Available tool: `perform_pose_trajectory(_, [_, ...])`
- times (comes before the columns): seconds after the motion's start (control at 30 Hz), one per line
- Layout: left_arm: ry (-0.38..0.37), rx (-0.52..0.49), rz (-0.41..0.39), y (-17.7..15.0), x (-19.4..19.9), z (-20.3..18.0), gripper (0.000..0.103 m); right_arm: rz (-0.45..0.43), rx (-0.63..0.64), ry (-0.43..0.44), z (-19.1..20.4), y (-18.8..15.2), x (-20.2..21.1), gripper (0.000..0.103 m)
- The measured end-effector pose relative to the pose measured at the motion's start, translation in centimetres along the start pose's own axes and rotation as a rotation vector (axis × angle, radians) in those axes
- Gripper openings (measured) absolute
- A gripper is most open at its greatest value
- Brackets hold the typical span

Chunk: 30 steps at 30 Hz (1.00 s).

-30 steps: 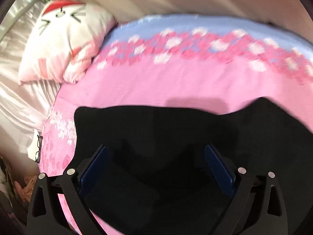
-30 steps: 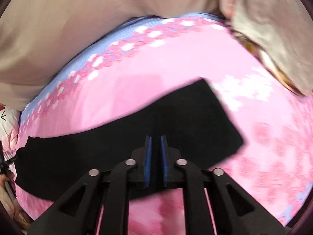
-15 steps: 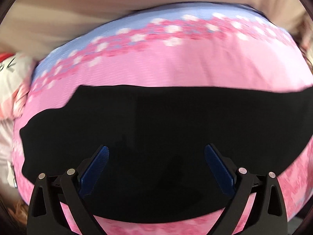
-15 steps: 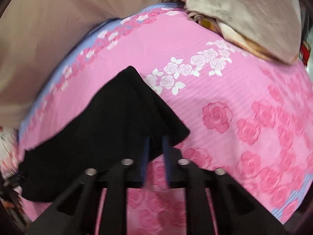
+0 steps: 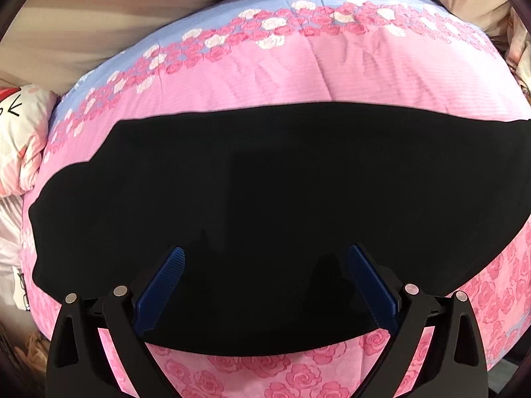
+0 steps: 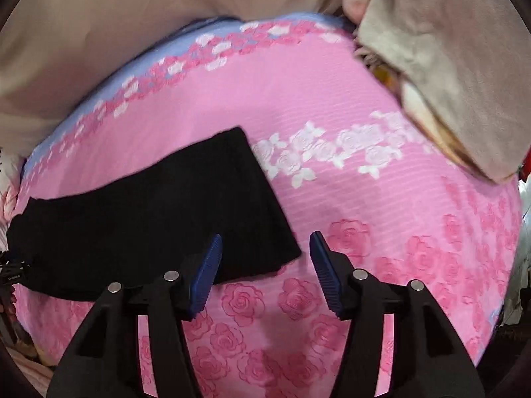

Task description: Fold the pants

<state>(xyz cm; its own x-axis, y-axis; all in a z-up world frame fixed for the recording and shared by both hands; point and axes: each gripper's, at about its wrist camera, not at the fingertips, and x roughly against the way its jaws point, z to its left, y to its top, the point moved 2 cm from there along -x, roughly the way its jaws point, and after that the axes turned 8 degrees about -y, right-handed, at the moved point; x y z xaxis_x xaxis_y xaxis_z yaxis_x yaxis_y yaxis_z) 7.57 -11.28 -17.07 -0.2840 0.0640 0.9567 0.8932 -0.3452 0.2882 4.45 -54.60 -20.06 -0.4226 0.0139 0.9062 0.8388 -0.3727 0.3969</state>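
Black pants point(image 5: 265, 192) lie flat as a long band across the pink rose bedsheet point(image 5: 265, 76). My left gripper point(image 5: 265, 258) hovers over their middle, open wide, with only flat cloth below its blue pads. In the right wrist view the pants' leg end point(image 6: 186, 209) lies spread on the sheet, its near corner just ahead of the left pad. My right gripper point(image 6: 265, 242) is over that corner and its jaws are opening; the pads press on nothing and the corner rests on the bed between them.
A cat-face pillow point(image 5: 23, 139) sits at the bed's left end. A beige blanket pile point(image 6: 448, 66) lies at the back right. Beige curtain fabric point(image 6: 99, 33) runs behind the bed. The near bed edge point(image 5: 298, 374) is close below the pants.
The left gripper slid right along the pants, from near the pillow end to their middle. The right gripper, shut on the leg end, carried it outward, laid it down and let go.
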Motion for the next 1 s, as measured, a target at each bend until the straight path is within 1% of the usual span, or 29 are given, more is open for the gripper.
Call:
perform_pose_trajectory(0.07, [0.003,-0.002,-0.001,-0.1,0.0,-0.1,0.097,0.018,0.086,-0.049,1.0,-0.1,-0.6,0.011])
perform_pose_trajectory(0.1, [0.000,-0.004,-0.009,-0.2,0.2,-0.2,0.097,0.005,0.142,-0.070,1.5,0.1,-0.1,0.007])
perform_pose_trajectory(0.13, [0.000,-0.006,-0.013,-0.2,0.3,-0.2,0.097,-0.016,0.162,-0.082,1.5,0.4,0.7,0.007])
perform_pose_trajectory(0.2, [0.006,-0.015,-0.020,-0.5,0.5,-0.3,0.097,-0.104,0.163,-0.104,0.6,1.7,2.8,0.007])
perform_pose_trajectory(0.23, [0.004,-0.020,-0.020,-0.6,0.5,-0.3,0.097,-0.095,0.165,-0.121,-0.4,2.0,2.1,0.007])
perform_pose_trajectory(0.27, [0.003,-0.021,-0.017,-0.8,0.4,-0.3,0.097,-0.041,0.172,-0.127,-1.0,1.7,0.6,0.008])
perform_pose_trajectory(0.3, [-0.001,-0.019,-0.008,-1.0,0.0,-0.3,0.097,0.047,0.187,-0.117,-1.5,1.0,-1.8,0.011])
perform_pose_trajectory(0.33, [-0.001,-0.017,0.002,-1.2,-0.3,-0.3,0.097,-0.004,0.181,-0.111,-1.6,1.1,-1.1,0.020])
perform_pose_trajectory(0.37, [0.005,-0.018,0.016,-1.4,-0.7,-0.3,0.097,0.005,0.165,-0.110,-1.7,1.4,-0.8,0.031])
perform_pose_trajectory(0.4, [0.012,-0.021,0.023,-1.6,-0.8,-0.3,0.097,-0.009,0.124,-0.131,-2.1,1.9,0.2,0.039])
perform_pose_trajectory(0.43, [0.019,-0.020,0.023,-1.8,-0.8,-0.2,0.097,-0.058,0.088,-0.139,-2.2,2.3,1.6,0.039])
perform_pose_trajectory(0.47, [0.015,-0.017,0.020,-2.0,-0.7,-0.1,0.097,-0.119,0.058,-0.120,-2.1,2.7,3.5,0.039])
perform_pose_trajectory(0.5, [0.010,-0.014,0.015,-2.1,-0.6,0.0,0.097,-0.136,0.059,-0.080,-1.4,3.0,4.3,0.039])
perform_pose_trajectory(0.57, [0.012,0.000,0.025,-2.6,-0.9,0.4,0.097,-0.127,0.099,0.067,2.4,3.8,4.5,0.037])
perform_pose_trajectory(0.63, [-0.004,0.024,0.034,-3.0,-1.3,0.8,0.098,-0.081,0.180,0.148,6.6,4.4,2.7,0.033])
perform_pose_trajectory(0.67, [-0.014,0.037,0.029,-3.2,-1.4,1.1,0.098,-0.071,0.211,0.157,7.9,4.5,1.5,0.033])
perform_pose_trajectory(0.7, [-0.024,0.047,0.023,-3.2,-1.5,1.2,0.098,-0.030,0.245,0.133,9.1,4.9,-1.6,0.032])
perform_pose_trajectory(0.73, [-0.027,0.048,0.023,-3.3,-1.5,1.3,0.098,0.003,0.237,0.090,9.1,5.1,-3.7,0.032])
perform_pose_trajectory(0.77, [-0.033,0.050,0.022,-3.3,-1.6,1.4,0.098,0.020,0.199,0.070,8.5,5.7,-5.7,0.028])
perform_pose_trajectory(0.8, [-0.037,0.050,0.020,-3.3,-1.6,1.4,0.098,-0.024,0.098,0.091,7.4,6.9,-5.2,0.024])
perform_pose_trajectory(0.83, [-0.036,0.045,0.020,-3.3,-1.5,1.6,0.098,-0.027,0.059,0.072,7.1,7.4,-4.6,0.024])
perform_pose_trajectory(0.87, [-0.024,0.040,0.020,-3.3,-1.3,1.7,0.098,-0.060,0.040,0.086,7.2,7.9,-3.4,0.028])
perform_pose_trajectory(0.9, [-0.005,0.038,0.015,-3.4,-1.1,1.8,0.098,-0.102,0.060,0.131,7.7,7.7,-2.2,0.027])
perform_pose_trajectory(0.93, [0.005,0.043,0.008,-3.5,-0.8,2.0,0.098,-0.085,0.124,0.113,8.2,7.1,-2.6,0.026])
perform_pose_trajectory(0.97, [0.005,0.051,0.002,-3.7,-0.6,2.3,0.098,-0.009,0.183,0.034,8.0,6.2,-4.6,0.026])
perform_pose_trajectory(1.0, [0.007,0.066,-0.001,-4.0,-0.5,2.7,0.098,0.003,0.182,0.034,7.4,5.6,-5.2,0.024])
